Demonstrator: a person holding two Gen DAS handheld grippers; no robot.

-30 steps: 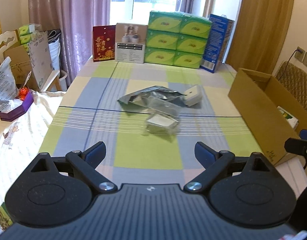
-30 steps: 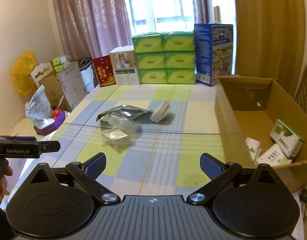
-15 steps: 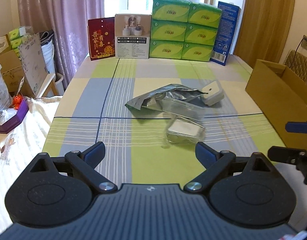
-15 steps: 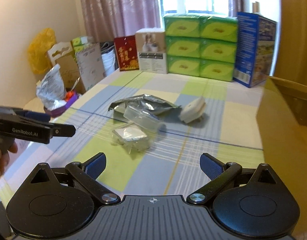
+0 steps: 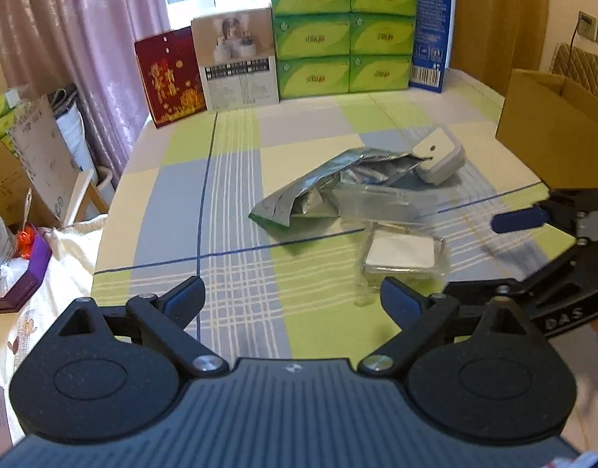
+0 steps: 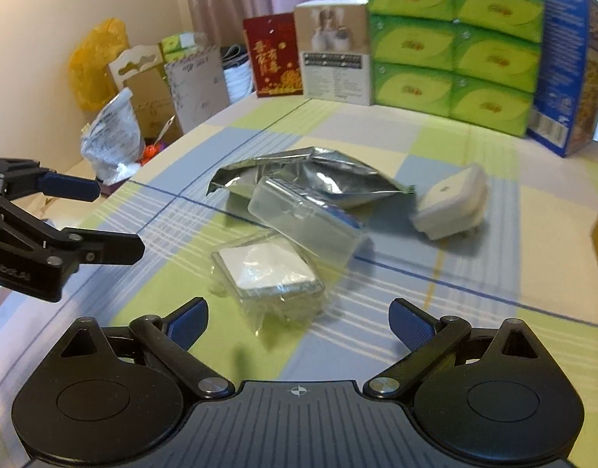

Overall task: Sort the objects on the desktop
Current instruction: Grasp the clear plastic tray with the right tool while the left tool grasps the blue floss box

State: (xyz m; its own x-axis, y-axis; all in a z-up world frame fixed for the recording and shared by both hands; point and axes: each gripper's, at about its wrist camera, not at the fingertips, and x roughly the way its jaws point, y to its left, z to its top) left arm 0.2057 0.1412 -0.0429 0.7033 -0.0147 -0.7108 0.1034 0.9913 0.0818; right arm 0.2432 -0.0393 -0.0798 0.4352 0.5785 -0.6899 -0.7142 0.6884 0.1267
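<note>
A small pile lies mid-table on the checked cloth: a crumpled silver foil bag (image 5: 330, 187) (image 6: 318, 175), a clear plastic case (image 5: 381, 202) (image 6: 303, 222) leaning on it, a white square packet in clear wrap (image 5: 400, 257) (image 6: 266, 273) nearest me, and a white adapter block (image 5: 439, 158) (image 6: 451, 202) to the right. My left gripper (image 5: 291, 300) (image 6: 108, 218) is open, left of and short of the packet. My right gripper (image 6: 299, 318) (image 5: 490, 253) is open too, just in front of the wrapped packet. Neither holds or touches anything.
An open cardboard box (image 5: 548, 144) stands at the table's right edge. Green tissue packs (image 5: 338, 35), a blue carton (image 5: 429, 27), a white box (image 5: 236, 62) and a red box (image 5: 170, 74) line the far edge. Bags and cartons (image 6: 112, 144) crowd the floor beyond the left edge.
Both grippers have moved forward toward the pile. The right one swung left, away from the cardboard box, and now faces the wrapped packet. The objects have not moved.
</note>
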